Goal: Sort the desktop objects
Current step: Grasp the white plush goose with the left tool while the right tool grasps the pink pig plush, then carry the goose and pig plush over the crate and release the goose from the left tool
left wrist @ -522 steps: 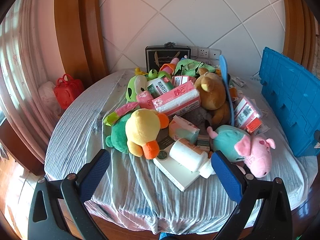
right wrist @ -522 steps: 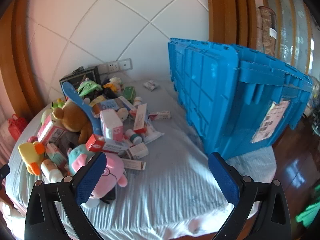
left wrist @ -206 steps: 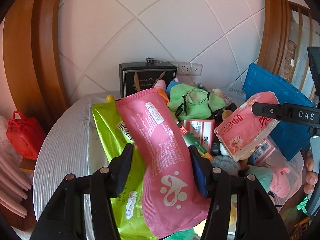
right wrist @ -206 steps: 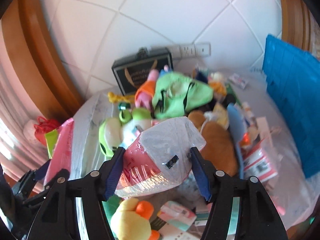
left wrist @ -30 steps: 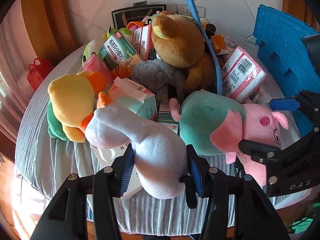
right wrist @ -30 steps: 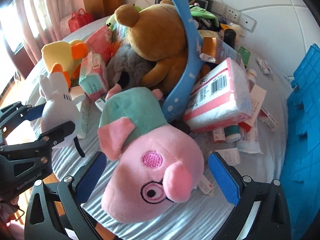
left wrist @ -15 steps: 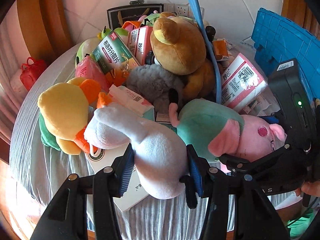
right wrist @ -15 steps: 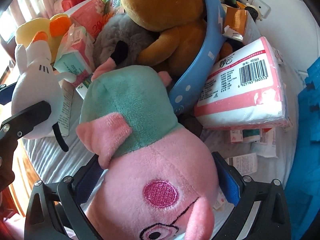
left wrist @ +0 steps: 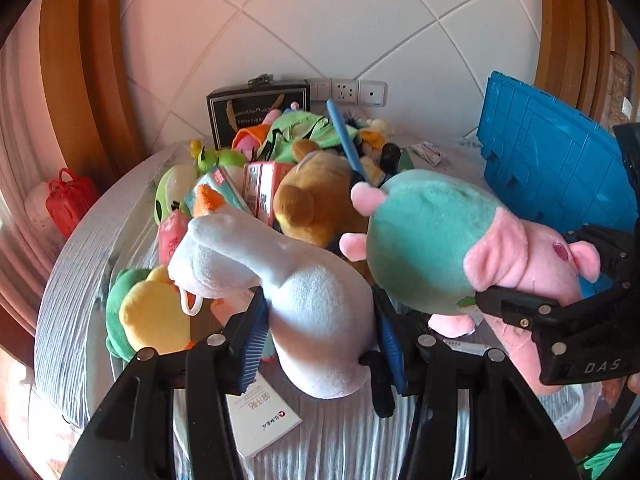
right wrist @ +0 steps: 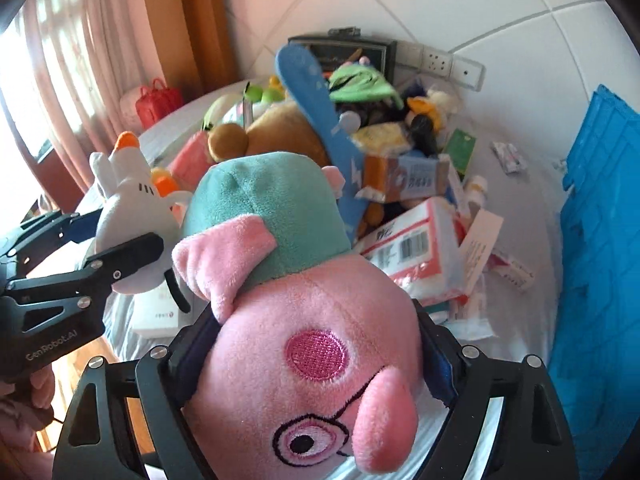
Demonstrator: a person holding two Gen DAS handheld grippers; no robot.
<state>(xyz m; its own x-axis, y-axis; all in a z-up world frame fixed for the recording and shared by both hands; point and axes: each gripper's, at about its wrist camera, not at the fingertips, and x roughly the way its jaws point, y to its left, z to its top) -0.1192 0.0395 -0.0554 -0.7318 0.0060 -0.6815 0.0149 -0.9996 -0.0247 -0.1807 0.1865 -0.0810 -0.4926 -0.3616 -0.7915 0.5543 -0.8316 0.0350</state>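
My left gripper (left wrist: 320, 344) is shut on a white plush goose (left wrist: 296, 280) and holds it above the table; the goose also shows in the right wrist view (right wrist: 132, 216). My right gripper (right wrist: 316, 360) is shut on the head of a pink pig plush in a teal dress (right wrist: 304, 344), lifted off the pile; the pig also shows at right in the left wrist view (left wrist: 448, 248). Behind them lies the heap: a brown bear (left wrist: 316, 200), a yellow duck plush (left wrist: 156, 316), a pink tissue pack (right wrist: 416, 256) and small boxes.
A blue crate (left wrist: 556, 160) stands at the table's right; it also shows in the right wrist view (right wrist: 600, 264). A black case (left wrist: 256, 114) stands by the wall sockets. A red bag (left wrist: 68, 204) sits beyond the round table's left edge. A white booklet (left wrist: 260, 412) lies near the front.
Both grippers have risen and tilted up. My right gripper has shut on the pig's head and lifted it off the pile. The left still holds the goose.
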